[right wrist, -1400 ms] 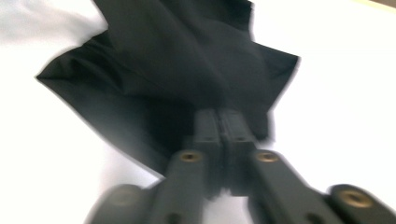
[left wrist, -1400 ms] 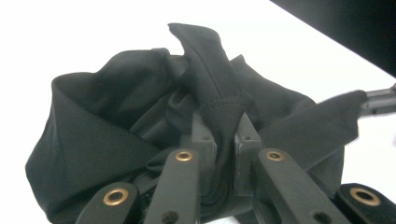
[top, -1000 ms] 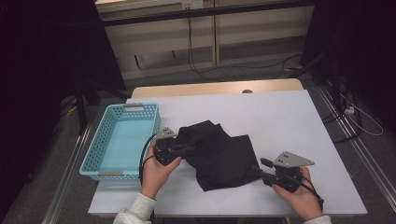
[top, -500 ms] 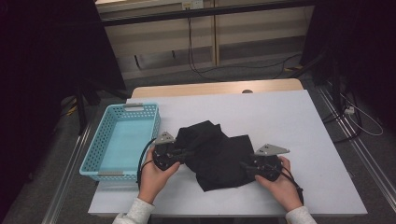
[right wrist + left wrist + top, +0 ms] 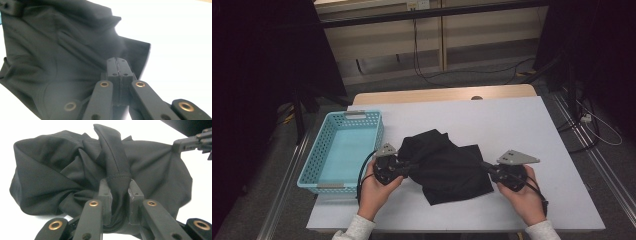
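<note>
Currently, seen from above, a light blue plastic basket sits empty at the left edge of a white table, and just to its right lies a crumpled black garment, bunched in soft folds near the person's side. The left gripper, held in the person's left hand, touches the garment's left edge; its own view shows a thick stitched fold of the cloth wedged between the two pads, which have just eased slightly apart but press on it. The right gripper, in the right hand, meets the garment's right edge; its jaws have just snapped together, and its own view shows the pads meeting with at most a thin edge of fabric between them, too blurred to be sure. The likely trouble: if the right grip caught little or no cloth, a lift or pull would leave that side behind. The left grip, loosened around a bulky fold, could slip under tension. The garment might then sag, twist, or drag across the table rather than spreading evenly.
</note>
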`<action>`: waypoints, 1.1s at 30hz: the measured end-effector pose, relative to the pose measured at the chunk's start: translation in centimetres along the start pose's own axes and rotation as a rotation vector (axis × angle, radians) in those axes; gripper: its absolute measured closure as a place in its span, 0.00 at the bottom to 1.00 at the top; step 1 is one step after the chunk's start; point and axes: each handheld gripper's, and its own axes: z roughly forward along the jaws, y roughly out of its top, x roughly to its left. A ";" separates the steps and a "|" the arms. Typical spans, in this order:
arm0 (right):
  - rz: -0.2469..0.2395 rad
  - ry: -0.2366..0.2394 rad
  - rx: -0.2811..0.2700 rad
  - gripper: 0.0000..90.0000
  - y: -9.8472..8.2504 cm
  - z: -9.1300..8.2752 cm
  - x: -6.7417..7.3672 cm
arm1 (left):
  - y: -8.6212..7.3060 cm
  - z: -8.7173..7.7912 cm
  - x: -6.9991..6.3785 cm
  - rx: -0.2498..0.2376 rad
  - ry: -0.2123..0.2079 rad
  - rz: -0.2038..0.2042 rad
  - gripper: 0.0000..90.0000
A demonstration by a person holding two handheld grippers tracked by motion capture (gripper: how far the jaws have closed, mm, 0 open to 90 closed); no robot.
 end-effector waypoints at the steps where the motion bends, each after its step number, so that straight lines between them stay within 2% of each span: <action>1: 0.018 0.000 -0.004 1.00 -0.2 -0.4 -0.6 | 0.0 0.1 -0.1 -0.006 -0.001 0.003 0.84; 3: 0.041 -0.033 0.002 1.00 -0.7 -1.2 -1.7 | 0.2 0.0 -0.2 -0.010 0.008 0.013 0.79; 4: 0.066 -0.076 0.002 1.00 -1.1 -2.2 -2.9 | 0.3 -0.2 -0.1 -0.029 0.018 0.013 0.72; 5: 0.066 -0.076 0.002 1.00 -1.1 -2.2 -2.9 | 0.3 -0.2 -0.1 -0.029 0.018 0.013 0.70; 8: 0.105 -0.106 -0.020 1.00 -1.7 -3.3 -4.4 | 0.4 -0.1 0.1 -0.034 0.020 0.000 0.68; 11: 0.116 -0.100 -0.014 1.00 -2.2 -3.7 -4.7 | 0.5 0.3 -0.1 -0.026 0.010 0.003 0.63; 13: 0.117 -0.086 -0.016 1.00 -2.2 -3.6 -4.4 | 0.6 0.6 -0.3 -0.027 0.009 0.012 0.58; 17: 0.085 -0.044 -0.002 1.00 -1.9 -3.2 -3.3 | 0.9 1.1 -1.1 -0.028 -0.010 0.043 0.51; 21: 0.065 0.012 0.013 1.00 -1.8 -2.4 -1.7 | 1.0 1.8 -1.9 -0.025 -0.038 0.073 0.46; 22: 0.065 0.012 0.013 1.00 -1.8 -2.4 -1.7 | 1.0 1.9 -2.1 -0.023 -0.042 0.080 0.46; 23: 0.054 0.034 0.015 1.00 -1.7 -2.2 -1.0 | 1.0 2.1 -2.3 -0.021 -0.047 0.095 0.42; 25: 0.049 0.039 0.016 1.00 -1.6 -2.1 -0.8 | 1.0 2.5 -2.7 -0.024 -0.064 0.116 0.39; 26: 0.046 0.059 0.012 1.00 -1.5 -1.8 -0.4 | 0.9 2.7 -2.9 -0.025 -0.068 0.121 0.37; 29: 0.049 0.079 0.007 1.00 -1.4 -1.7 0.0 | 0.8 3.1 -3.3 -0.018 -0.075 0.153 0.35; 33: 0.028 0.048 -0.006 1.00 -1.1 -1.9 0.1 | 0.8 3.3 -3.8 -0.011 -0.082 0.178 0.33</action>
